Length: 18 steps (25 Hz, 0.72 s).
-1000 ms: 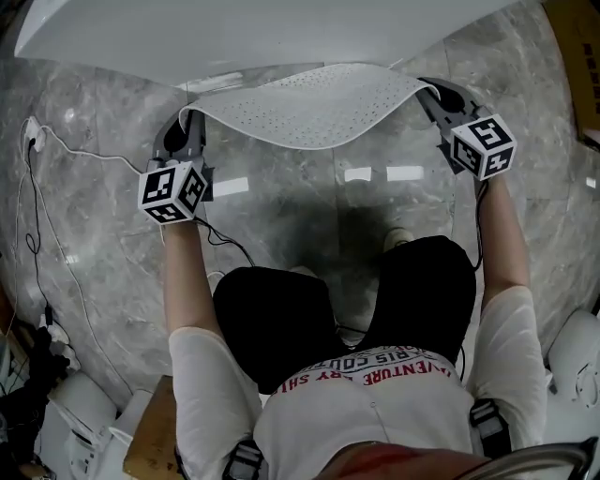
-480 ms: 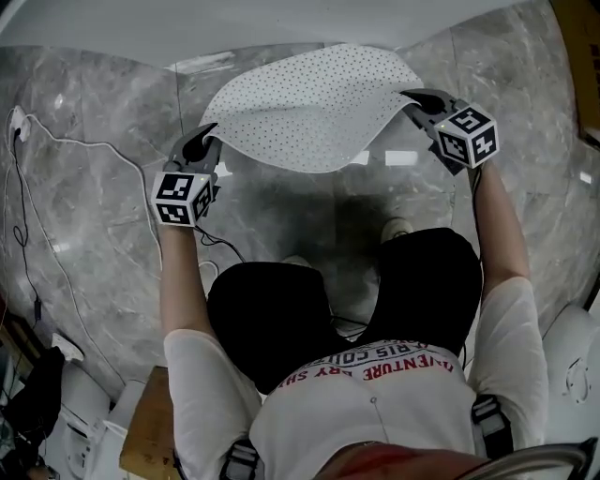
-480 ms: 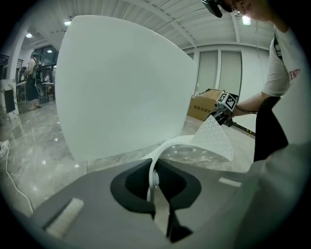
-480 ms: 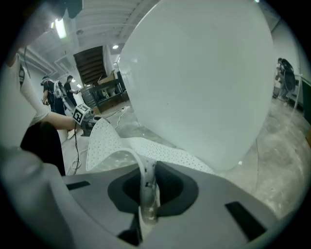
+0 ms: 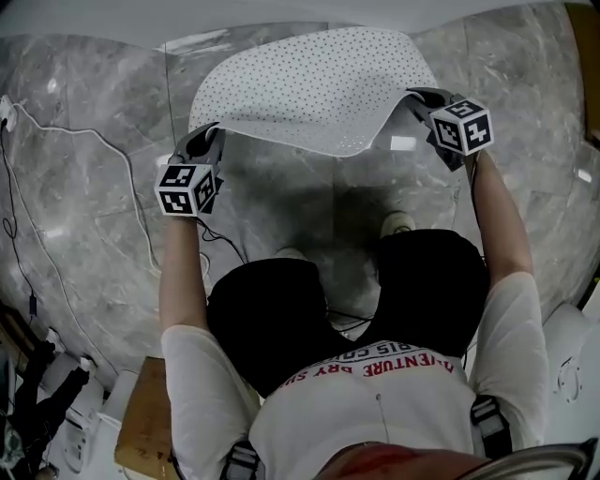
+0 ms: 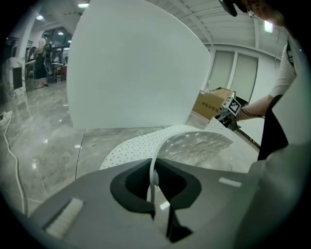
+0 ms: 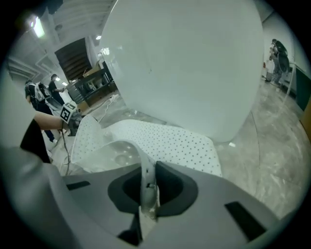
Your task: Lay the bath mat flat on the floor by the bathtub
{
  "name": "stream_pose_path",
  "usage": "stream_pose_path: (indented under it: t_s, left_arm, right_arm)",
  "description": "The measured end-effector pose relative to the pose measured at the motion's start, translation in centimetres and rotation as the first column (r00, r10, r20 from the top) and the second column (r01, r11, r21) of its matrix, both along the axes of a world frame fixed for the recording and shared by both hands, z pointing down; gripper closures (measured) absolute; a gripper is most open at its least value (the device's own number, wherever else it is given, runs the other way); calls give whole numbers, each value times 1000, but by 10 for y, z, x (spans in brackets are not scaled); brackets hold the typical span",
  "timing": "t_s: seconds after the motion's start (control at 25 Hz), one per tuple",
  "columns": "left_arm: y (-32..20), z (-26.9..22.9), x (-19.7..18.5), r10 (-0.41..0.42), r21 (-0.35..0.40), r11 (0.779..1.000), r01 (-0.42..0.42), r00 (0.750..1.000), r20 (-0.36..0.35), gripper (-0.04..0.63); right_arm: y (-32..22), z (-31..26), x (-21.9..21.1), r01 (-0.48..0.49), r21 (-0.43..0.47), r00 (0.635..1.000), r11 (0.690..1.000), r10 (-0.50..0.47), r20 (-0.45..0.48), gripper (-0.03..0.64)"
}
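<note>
A person crouches over a grey marble floor [image 5: 94, 234] with both bare arms stretched forward and nearly straight, about shoulder-width apart. Each hand holds a gripper out past the knees.

The left gripper [image 5: 208, 137] is clamped on the near left corner of a white, hole-dotted mat [image 5: 309, 89]. The thin edge is pinched upright between its closed jaws. The right gripper [image 5: 413, 97] is likewise clenched on the near right corner, and it sits a little farther forward than the left.

The mat hangs between the two grippers. Its near edge is lifted and curls upward at both corners. The far part slopes down and appears to rest on the floor just beside the white tub [image 5: 281, 11]. A thin cable [image 5: 103, 141] trails over the floor at the person's left.
</note>
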<state>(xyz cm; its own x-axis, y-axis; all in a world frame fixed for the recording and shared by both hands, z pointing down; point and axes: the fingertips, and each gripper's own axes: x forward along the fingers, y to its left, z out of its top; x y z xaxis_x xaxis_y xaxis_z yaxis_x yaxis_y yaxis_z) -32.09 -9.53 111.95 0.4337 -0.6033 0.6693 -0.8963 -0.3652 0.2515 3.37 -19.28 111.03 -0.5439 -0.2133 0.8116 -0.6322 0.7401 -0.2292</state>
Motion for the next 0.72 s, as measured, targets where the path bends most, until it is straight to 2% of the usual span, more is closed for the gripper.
stream_pose_path:
  t_s: [0.12, 0.2, 0.32, 0.4, 0.48, 0.64, 0.72]
  left_arm:
    - [-5, 5, 1, -79, 37, 996, 81, 996, -50, 575]
    - [-6, 8, 2, -90, 45, 995, 93, 994, -69, 574]
    - [-5, 23, 7, -64, 7, 998, 64, 998, -30, 574]
    - [2, 39, 12, -33, -77, 996, 33, 999, 1, 574]
    - [16, 51, 16, -9, -160, 987, 8, 1000, -8, 574]
    - [45, 56, 20, -17, -217, 976, -1, 997, -81, 557]
    - [58, 54, 18, -18, -245, 970, -8, 994, -103, 535]
  right_arm:
    - [2, 22, 5, -56, 5, 997, 998, 56, -56, 604]
    - [7, 38, 3, -103, -47, 994, 994, 101, -46, 604]
    - [15, 58, 0, -154, -116, 987, 981, 148, -58, 603]
    - [25, 67, -1, -98, -138, 991, 986, 83, -107, 603]
    - [39, 75, 5, -23, -164, 988, 986, -2, -154, 603]
    - [62, 87, 27, -37, -226, 983, 974, -6, -184, 603]
    - [74, 91, 36, 8, -245, 970, 970, -67, -235, 571]
